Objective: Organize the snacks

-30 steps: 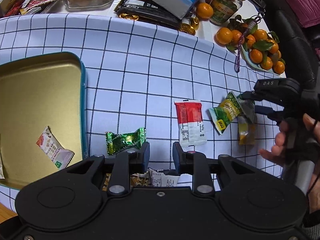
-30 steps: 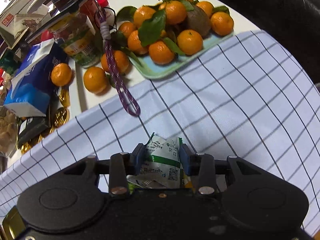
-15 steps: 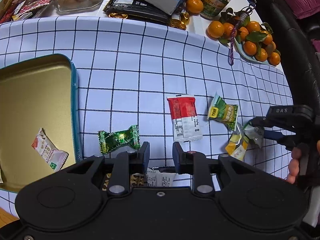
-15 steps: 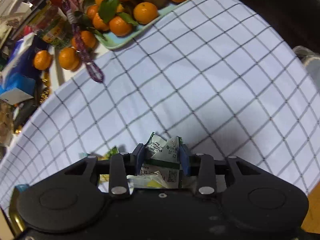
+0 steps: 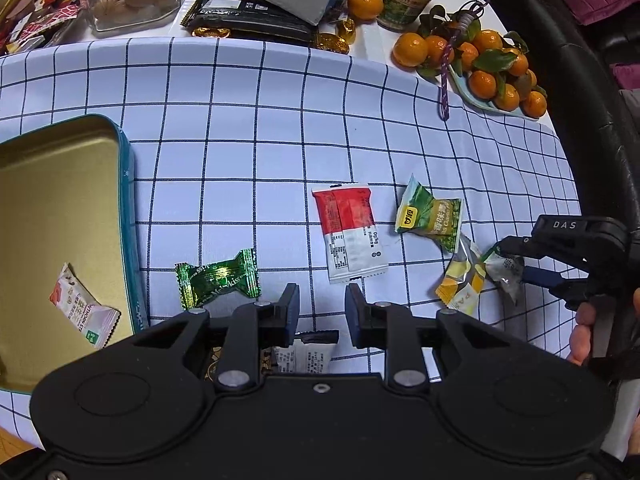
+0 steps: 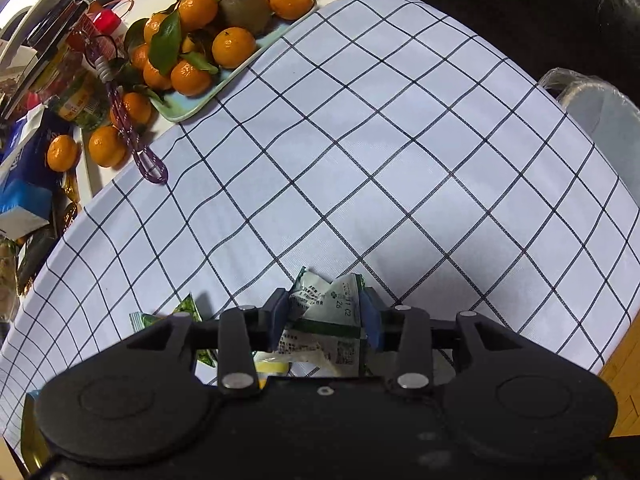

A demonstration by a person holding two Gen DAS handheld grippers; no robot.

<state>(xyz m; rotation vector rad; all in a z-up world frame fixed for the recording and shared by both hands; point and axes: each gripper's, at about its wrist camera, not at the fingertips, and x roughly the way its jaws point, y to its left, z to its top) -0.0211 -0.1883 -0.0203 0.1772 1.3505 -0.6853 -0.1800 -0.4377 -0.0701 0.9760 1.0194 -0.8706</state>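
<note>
The right tongs (image 6: 325, 314) have a crumpled white-and-green packet (image 6: 326, 304) between their jaws, which are opening, so the packet looks about to be let go on the desk (image 6: 400, 160) beside the yellow packet (image 5: 460, 286). The left tongs (image 5: 322, 306) stand released and empty, a gap between the jaws. Of the loose snacks, the red-and-white packet (image 5: 350, 232) lies just ahead of them, its long axis running away from the tongs; the green candy (image 5: 218, 278) lies ahead-left, toward the tin (image 5: 130, 200), so the left hand is nearer both.
</note>
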